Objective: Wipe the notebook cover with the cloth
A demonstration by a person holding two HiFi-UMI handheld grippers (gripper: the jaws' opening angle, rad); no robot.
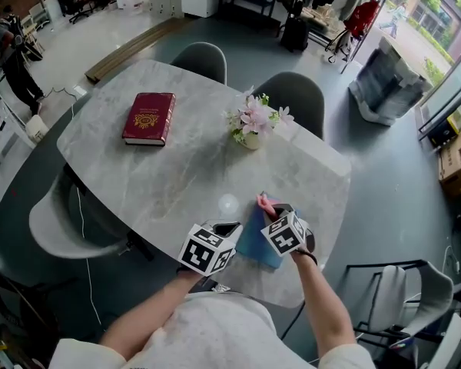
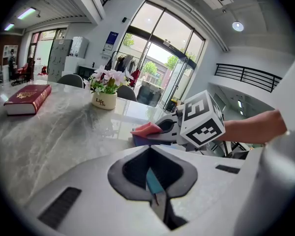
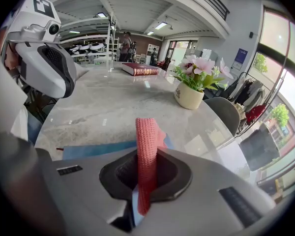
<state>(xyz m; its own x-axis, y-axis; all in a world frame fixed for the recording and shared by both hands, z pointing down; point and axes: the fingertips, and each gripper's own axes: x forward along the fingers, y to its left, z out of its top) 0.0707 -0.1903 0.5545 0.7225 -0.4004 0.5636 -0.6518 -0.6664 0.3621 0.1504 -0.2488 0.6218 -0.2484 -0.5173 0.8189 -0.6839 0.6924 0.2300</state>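
Rt gripper (image 3: 145,183) clamped on ribbed pink knit cloth (image 3: 146,141), folded strip upright. L gripper (image 2: 155,193) nipping thin blue notebook (image 1: 253,242) edge; notebook flat on veined marble table (image 1: 177,179), near side of flower pot (image 1: 250,139). Nipped edge shown only in L gripper view.

Not much to read here tbh. The cream flower pot (image 2: 104,100) on your surface (image 2: 64,132) says "Life" in dark letters. There's a smaller line under it, too tiny to be sure of. The red book (image 2: 27,98) has a gold emblem on its cover, and any lettering there is too small to make out. Same deal with the blue sign (image 2: 111,40) on the wall by the glass doors. The cube (image 2: 202,118) on your right gripper (image 2: 157,130) carries black-and-white square markers.
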